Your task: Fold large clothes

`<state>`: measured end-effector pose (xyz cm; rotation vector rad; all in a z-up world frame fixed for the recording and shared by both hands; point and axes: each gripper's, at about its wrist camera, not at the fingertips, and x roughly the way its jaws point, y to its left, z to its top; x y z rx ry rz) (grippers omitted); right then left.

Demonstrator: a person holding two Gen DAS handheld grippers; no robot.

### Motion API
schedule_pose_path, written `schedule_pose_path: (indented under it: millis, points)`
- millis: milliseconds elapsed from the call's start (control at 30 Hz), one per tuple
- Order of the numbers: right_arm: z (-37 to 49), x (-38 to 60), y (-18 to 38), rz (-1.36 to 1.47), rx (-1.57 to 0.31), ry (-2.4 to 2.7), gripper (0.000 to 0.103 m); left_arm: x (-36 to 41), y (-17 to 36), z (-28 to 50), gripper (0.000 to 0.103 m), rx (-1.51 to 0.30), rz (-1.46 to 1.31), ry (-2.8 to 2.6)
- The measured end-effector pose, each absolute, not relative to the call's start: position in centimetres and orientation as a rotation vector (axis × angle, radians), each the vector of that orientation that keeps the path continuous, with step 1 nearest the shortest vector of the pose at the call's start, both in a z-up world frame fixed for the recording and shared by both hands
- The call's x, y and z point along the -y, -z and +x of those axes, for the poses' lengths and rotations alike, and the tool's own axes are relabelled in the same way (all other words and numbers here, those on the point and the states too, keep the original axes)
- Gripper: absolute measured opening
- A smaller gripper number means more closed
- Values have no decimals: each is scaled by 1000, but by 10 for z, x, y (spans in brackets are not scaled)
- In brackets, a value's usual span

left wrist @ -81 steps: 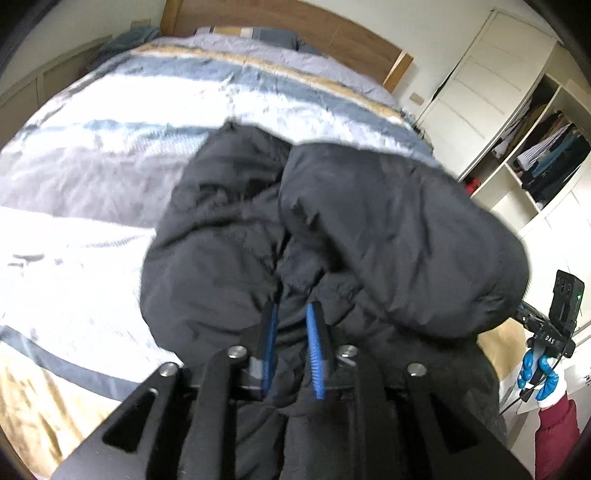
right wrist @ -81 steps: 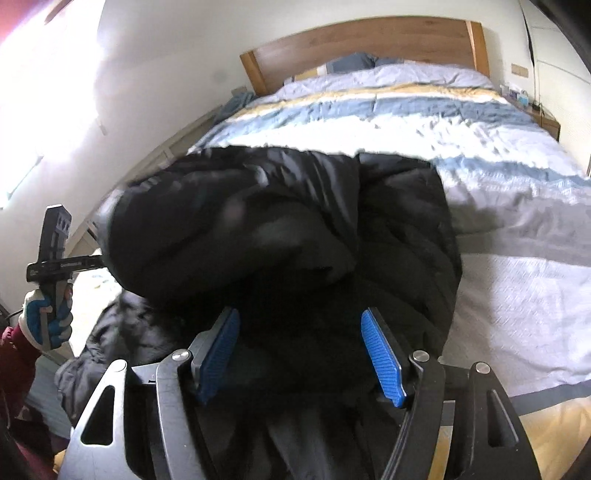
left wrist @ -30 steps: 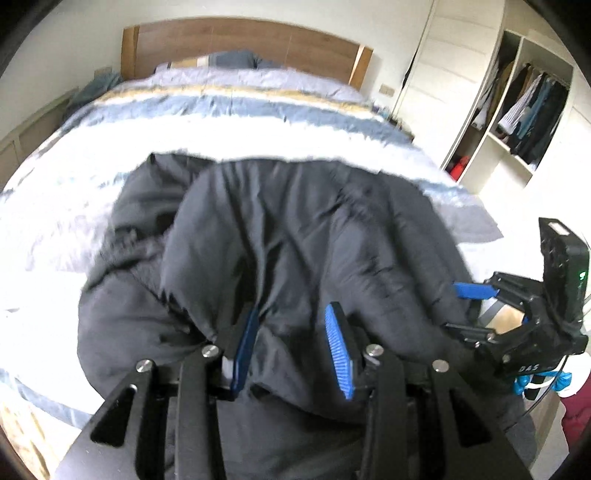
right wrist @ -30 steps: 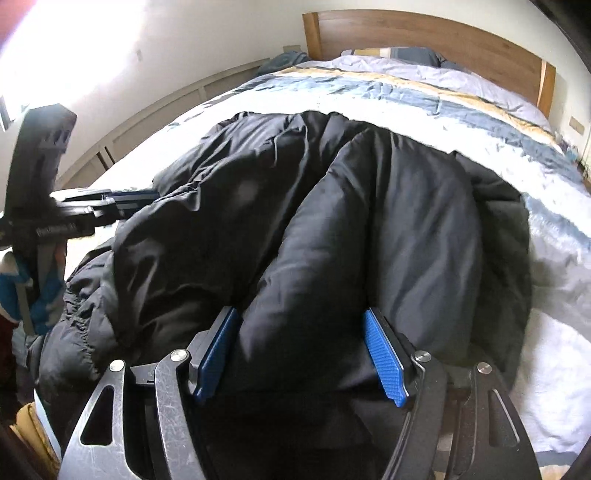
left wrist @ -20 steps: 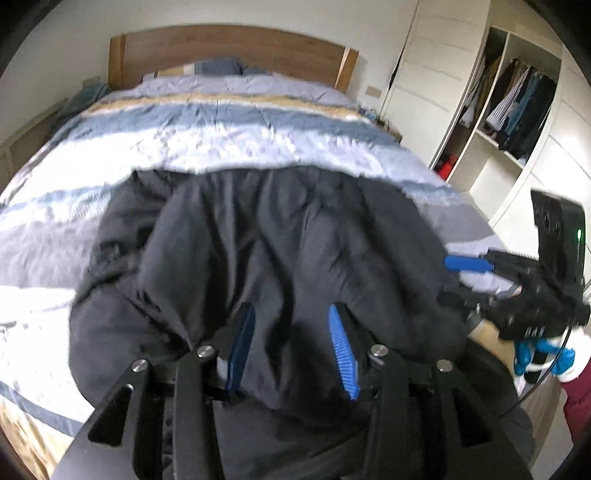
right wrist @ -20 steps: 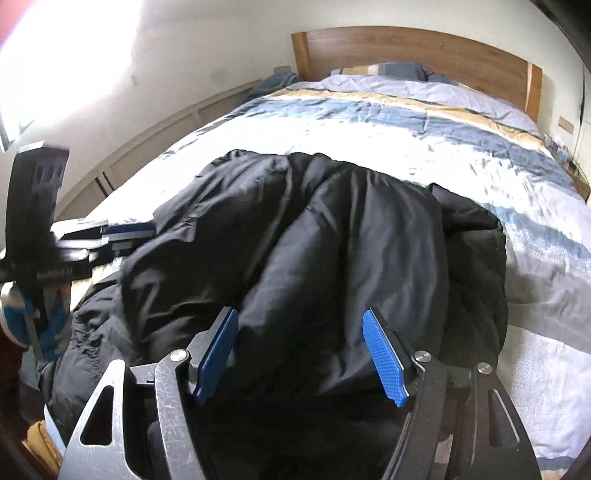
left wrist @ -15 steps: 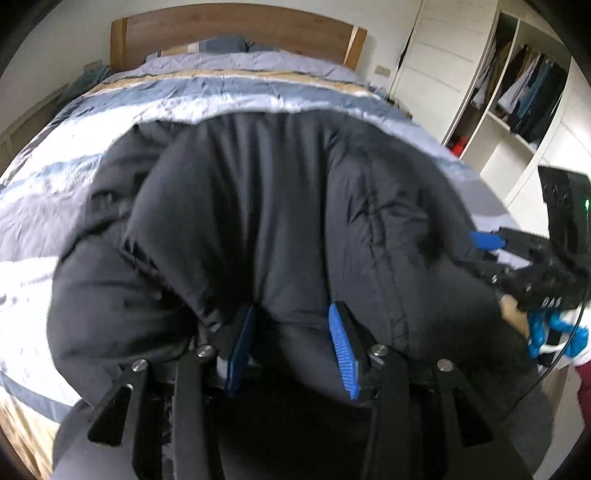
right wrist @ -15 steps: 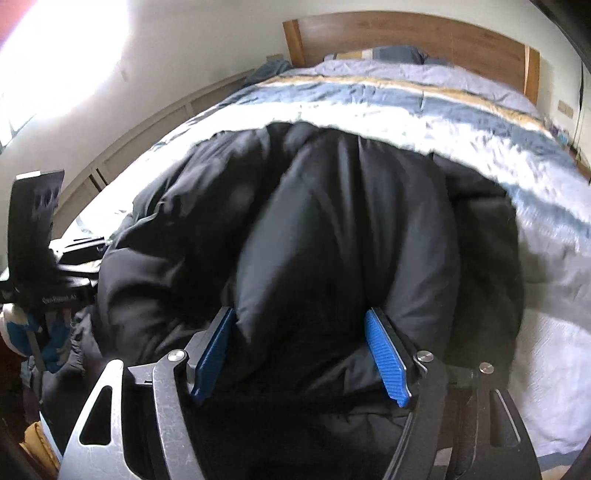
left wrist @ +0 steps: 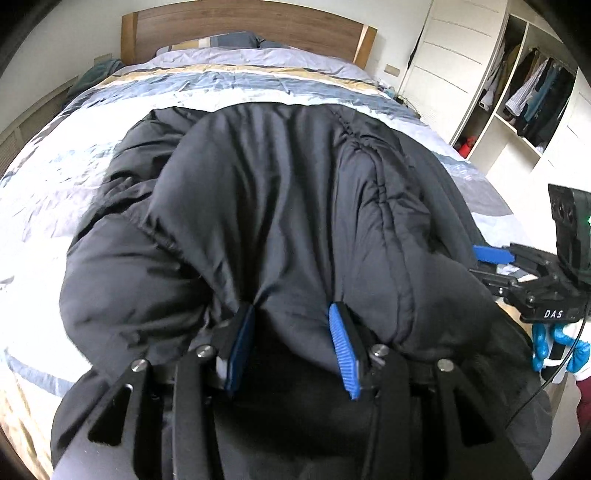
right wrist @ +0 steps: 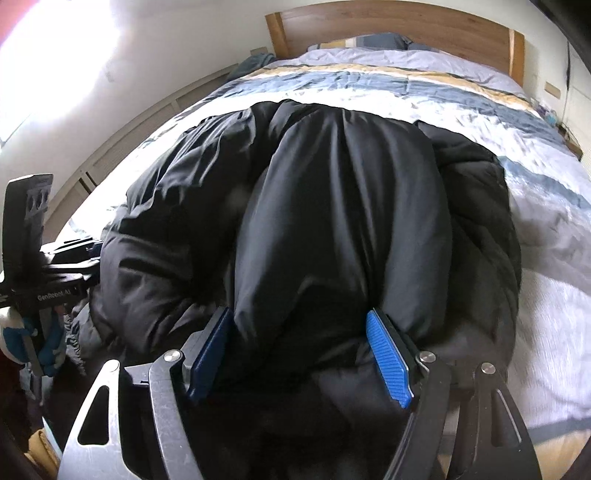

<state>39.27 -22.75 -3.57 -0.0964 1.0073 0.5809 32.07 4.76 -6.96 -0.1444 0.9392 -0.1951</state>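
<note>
A big black puffer jacket [left wrist: 277,192] lies bunched on the striped bed [left wrist: 258,85] and fills the middle of both views. My left gripper [left wrist: 291,310] is shut on a thick fold of its near edge, and creases run into the blue pads. My right gripper [right wrist: 297,314] stands wider and is shut on a bulkier roll of the same jacket [right wrist: 332,203]. One blue finger [left wrist: 493,254] of the right gripper shows at the jacket's right side in the left wrist view. The jacket's underside and the parts hanging off the bed's near edge are hidden.
A wooden headboard [left wrist: 240,22] and pillows close the far end of the bed. White wardrobe doors and open shelves with hanging clothes [left wrist: 524,92] stand to the right. A low panelled wall [right wrist: 122,147] runs along the left. A blue-gloved hand [left wrist: 554,347] holds the right gripper.
Both grippers have sunk toward the bed with the jacket fold still between their pads. The jacket now bulges closer and fills more of each view.
</note>
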Motion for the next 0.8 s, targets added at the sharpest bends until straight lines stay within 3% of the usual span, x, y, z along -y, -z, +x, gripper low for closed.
schedule_pose_path:
  millis: [267,400,800]
  points:
    - [347,244,21,-94,-1019,-519,74,-60,41,273,41,-907,-162,178]
    - [319,259,7,-38,-991,-498,74,-64,28,245,50,-884,-162,162]
    - [245,290,-36,37,-887,-468,74,-72,3,168,57,-839,-152,109]
